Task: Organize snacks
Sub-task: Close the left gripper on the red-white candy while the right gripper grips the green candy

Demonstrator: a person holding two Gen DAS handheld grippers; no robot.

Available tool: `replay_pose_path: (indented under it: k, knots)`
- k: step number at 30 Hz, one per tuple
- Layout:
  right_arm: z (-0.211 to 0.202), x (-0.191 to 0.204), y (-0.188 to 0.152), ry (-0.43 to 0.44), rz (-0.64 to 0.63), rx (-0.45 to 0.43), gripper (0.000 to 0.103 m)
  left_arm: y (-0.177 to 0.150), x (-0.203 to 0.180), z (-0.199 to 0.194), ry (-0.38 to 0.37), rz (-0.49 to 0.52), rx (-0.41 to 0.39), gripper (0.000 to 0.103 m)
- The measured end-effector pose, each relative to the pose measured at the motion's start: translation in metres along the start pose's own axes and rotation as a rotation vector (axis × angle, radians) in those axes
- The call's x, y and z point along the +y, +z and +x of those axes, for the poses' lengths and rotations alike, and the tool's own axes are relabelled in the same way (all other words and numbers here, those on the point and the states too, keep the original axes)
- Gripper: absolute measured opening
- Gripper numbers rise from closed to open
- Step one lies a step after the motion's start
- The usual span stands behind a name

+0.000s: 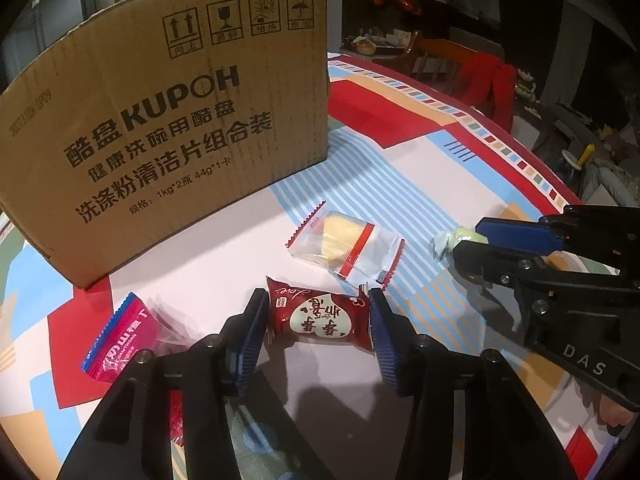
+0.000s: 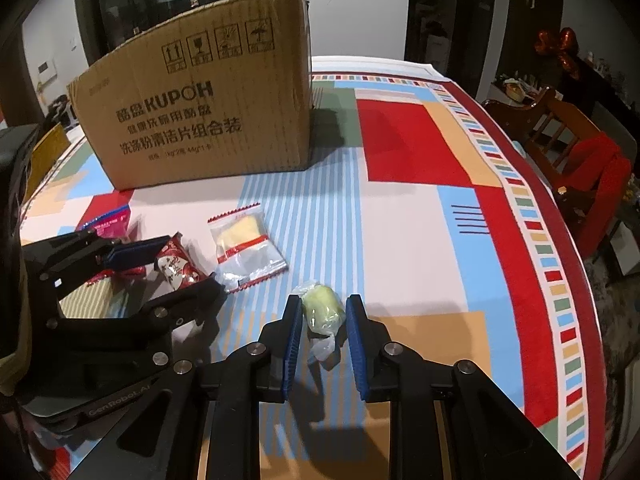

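Observation:
A dark red snack packet [image 1: 319, 317] lies on the table between my left gripper's [image 1: 318, 316] open blue pads, which stand at its two ends. It also shows in the right wrist view [image 2: 178, 266]. A green candy in clear wrap [image 2: 322, 307] lies between my right gripper's [image 2: 322, 314] open pads, with small gaps on both sides. The right gripper [image 1: 476, 240] also shows in the left wrist view around the green candy [image 1: 460, 238]. A clear packet with a yellow cake [image 1: 346, 246] and a pink packet [image 1: 116, 340] lie nearby. A cardboard box [image 1: 168, 120] stands behind.
The table carries a colourful patterned cloth [image 2: 420, 220]. Its rounded edge runs along the right. A wooden chair with a red garment [image 2: 588, 160] stands beyond that edge. The clear cake packet [image 2: 246, 248] lies between the two grippers.

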State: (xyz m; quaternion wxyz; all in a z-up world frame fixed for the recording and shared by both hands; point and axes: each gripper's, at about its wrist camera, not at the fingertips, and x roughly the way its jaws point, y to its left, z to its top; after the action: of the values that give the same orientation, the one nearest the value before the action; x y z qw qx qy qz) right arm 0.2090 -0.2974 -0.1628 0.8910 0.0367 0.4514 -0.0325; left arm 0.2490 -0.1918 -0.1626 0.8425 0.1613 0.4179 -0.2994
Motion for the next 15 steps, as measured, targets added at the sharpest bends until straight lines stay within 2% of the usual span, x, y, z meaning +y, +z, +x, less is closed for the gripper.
replay_pose_path:
  k: [15]
  knots:
    - [-0.020,-0.001,0.006,0.002,0.017,-0.059,0.024,0.005,0.002,-0.022,0.021,-0.039,-0.034,0.047]
